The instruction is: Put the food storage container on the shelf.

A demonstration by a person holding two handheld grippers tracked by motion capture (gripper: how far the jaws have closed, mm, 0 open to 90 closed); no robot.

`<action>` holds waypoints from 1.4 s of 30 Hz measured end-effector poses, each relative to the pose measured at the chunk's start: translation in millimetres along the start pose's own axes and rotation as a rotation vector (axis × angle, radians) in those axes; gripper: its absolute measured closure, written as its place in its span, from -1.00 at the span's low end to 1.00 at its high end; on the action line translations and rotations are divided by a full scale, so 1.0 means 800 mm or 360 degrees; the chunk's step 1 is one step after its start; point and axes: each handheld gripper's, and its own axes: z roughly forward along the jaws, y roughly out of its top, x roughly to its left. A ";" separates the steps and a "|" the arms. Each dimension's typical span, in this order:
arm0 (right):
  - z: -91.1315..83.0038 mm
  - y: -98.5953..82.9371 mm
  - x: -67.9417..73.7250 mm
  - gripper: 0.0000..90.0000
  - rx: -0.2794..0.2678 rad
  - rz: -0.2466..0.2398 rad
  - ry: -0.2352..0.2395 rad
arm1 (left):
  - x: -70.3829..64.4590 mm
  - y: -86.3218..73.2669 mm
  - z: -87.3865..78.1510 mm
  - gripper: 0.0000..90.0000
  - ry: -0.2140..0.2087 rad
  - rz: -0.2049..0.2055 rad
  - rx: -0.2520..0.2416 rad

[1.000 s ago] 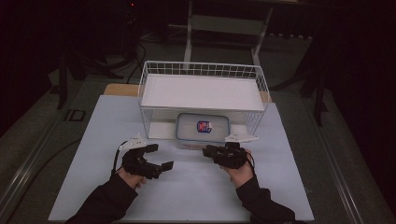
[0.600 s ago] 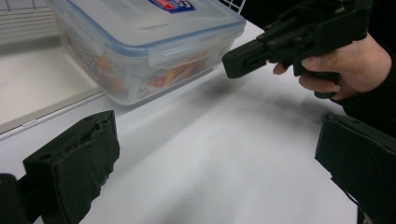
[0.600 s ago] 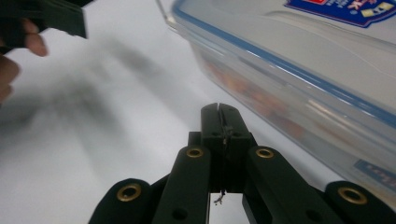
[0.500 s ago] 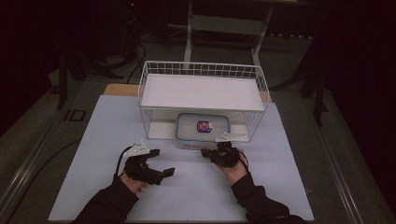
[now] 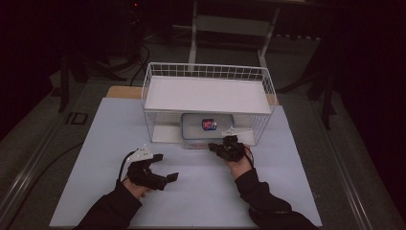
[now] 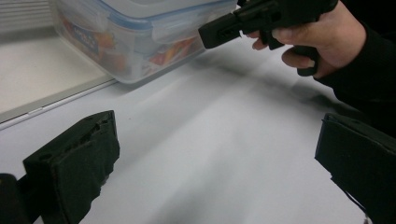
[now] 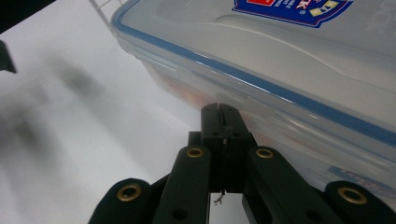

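A clear plastic container (image 5: 207,125) with a blue-sealed lid and a red-and-blue label lies under the white wire basket (image 5: 206,72), its front end poking out. My right gripper (image 5: 214,147) is shut, and its tip rests against the container's (image 7: 280,60) front wall just below the lid rim, as the right gripper view (image 7: 223,112) shows. My left gripper (image 5: 166,166) is open low over the white table sheet, to the left of the container and apart from it. From the left gripper view (image 6: 215,158), the container (image 6: 140,28) and the right gripper (image 6: 212,31) lie ahead.
The white sheet (image 5: 287,191) covers the table, with bare room at the left, the right and the front. The basket's white shelf (image 5: 206,96) roofs over the container's rear part. Dark floor and stands surround the table.
My right gripper has moved forward, up to the container's front. The left gripper has stayed open and shifted only slightly.
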 end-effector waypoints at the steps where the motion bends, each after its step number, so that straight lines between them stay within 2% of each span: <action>1: 0.002 0.001 -0.001 1.00 -0.0002 0.0002 -0.0002 | 0.000 0.000 0.000 -1.00 0.0001 0.0001 0.0002; 14: 0.028 0.022 -0.009 1.00 -0.0044 0.0011 -0.0058 | -0.002 0.003 -0.002 -1.00 0.0006 0.0041 0.0001; 27: 0.040 0.036 -0.021 1.00 -0.0071 0.0041 -0.0101 | -0.002 0.002 -0.001 -1.00 0.0005 0.0044 0.0001; 32: 0.042 0.036 -0.022 1.00 -0.0057 0.0066 -0.0088 | -0.003 0.002 -0.001 -1.00 0.0008 0.0048 0.0004; 35: 0.040 0.035 -0.020 1.00 -0.0079 0.0061 -0.0071 | -0.004 0.003 -0.001 -1.00 0.0008 0.0051 0.0000; 38: 0.032 0.032 -0.012 0.98 -0.0071 0.0026 -0.0059 | -0.006 0.003 -0.002 -1.00 0.0008 0.0057 0.0000; 42: 0.019 0.023 -0.004 0.77 -0.0086 0.0018 -0.0003 | -0.006 0.004 -0.002 -1.00 0.0010 0.0059 -0.0003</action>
